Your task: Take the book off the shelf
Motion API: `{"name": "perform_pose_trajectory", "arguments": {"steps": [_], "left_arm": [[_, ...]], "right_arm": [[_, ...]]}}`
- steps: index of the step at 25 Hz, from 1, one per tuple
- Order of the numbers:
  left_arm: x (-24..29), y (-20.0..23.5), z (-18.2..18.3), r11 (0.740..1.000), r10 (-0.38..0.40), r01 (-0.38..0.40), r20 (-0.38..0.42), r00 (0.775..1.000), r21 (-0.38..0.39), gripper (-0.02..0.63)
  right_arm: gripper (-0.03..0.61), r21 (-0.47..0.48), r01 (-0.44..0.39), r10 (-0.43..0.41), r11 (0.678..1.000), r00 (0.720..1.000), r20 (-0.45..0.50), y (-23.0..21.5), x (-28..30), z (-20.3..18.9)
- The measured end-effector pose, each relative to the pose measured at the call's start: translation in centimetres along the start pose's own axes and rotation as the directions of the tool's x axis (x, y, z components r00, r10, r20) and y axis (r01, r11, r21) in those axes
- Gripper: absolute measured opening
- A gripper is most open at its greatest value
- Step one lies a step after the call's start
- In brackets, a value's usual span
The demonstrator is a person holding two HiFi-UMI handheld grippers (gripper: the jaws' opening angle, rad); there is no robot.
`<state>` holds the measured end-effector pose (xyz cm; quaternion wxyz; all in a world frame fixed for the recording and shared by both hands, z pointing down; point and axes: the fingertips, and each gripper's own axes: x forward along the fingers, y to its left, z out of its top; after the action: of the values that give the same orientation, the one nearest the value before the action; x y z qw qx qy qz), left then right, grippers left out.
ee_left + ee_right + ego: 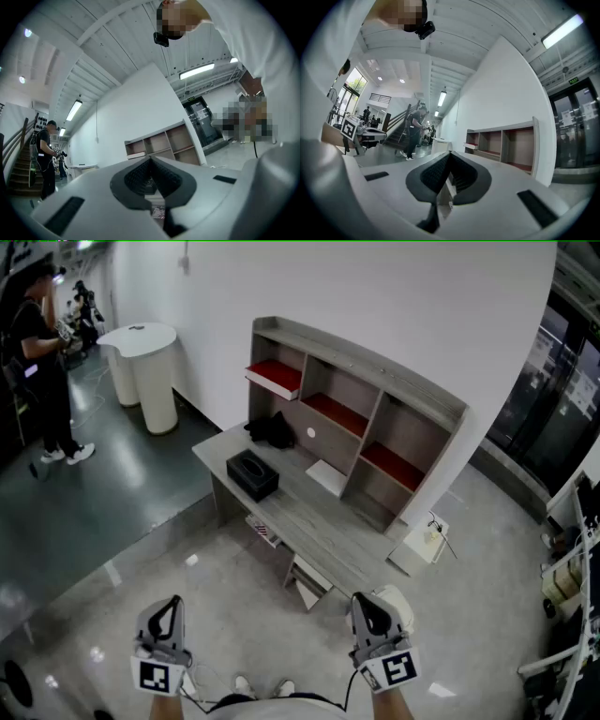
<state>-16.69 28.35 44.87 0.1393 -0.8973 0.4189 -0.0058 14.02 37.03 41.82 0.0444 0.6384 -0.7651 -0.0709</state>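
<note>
Head view: sat on the wearer's head, faced forward and steeply down. It stood well back from the desk (314, 517) and shelf unit (375, 418), both whole in frame. The left gripper (167, 610) and right gripper (375, 615) sat low at the bottom edge.
Left gripper view: rode low on that gripper and tilted upward along its jaws. Ceiling (108, 51) filled the top; the shelf unit (161, 145) was small and far.
Right gripper view: same low, upward tilt. The shelf unit (501, 145) was far, right of the jaw tips.
Shared: all three took in the shelf unit and a standing person (42, 362) (44, 159) (412, 136) to its left.
</note>
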Motion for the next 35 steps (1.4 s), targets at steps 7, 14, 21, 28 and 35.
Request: {"name": "perform_pose_trajectory", "arguments": {"steps": [7,14,21,28,35], "left_arm": [[-0.2,0.9,-0.6,1.000,-0.007,0.007,-0.025,1.000,-0.006,0.017],[0.1,2.8,-1.5,0.999,-0.016,0.015,-0.025,1.000,-0.028,0.017],[-0.4,5.7,-2.6,0.998,-0.028,0.029,0.014,1.000,-0.058,0.017],[-0.1,7.0,-5.2,0.993,-0.060,0.059,-0.007,0.998,-0.099,0.017],[5.5,8.3,-7.8,0.991,-0.069,0.067,-0.017,0.997,-0.113,0.017]], "right_arm": [[0.021,0.019,-0.013,0.014,1.000,1.000,-0.006,0.8,1.2,0.4],[0.021,0.088,-0.026,0.025,0.996,1.000,0.012,2.0,2.7,0.4],[0.021,0.055,-0.003,0.004,0.998,1.000,-0.003,4.5,4.5,1.1],[0.021,0.072,0.016,-0.013,0.997,0.999,-0.043,6.0,6.2,-0.4],[0.021,0.094,0.013,-0.011,0.995,1.000,-0.024,3.2,13.0,-2.8]]}}
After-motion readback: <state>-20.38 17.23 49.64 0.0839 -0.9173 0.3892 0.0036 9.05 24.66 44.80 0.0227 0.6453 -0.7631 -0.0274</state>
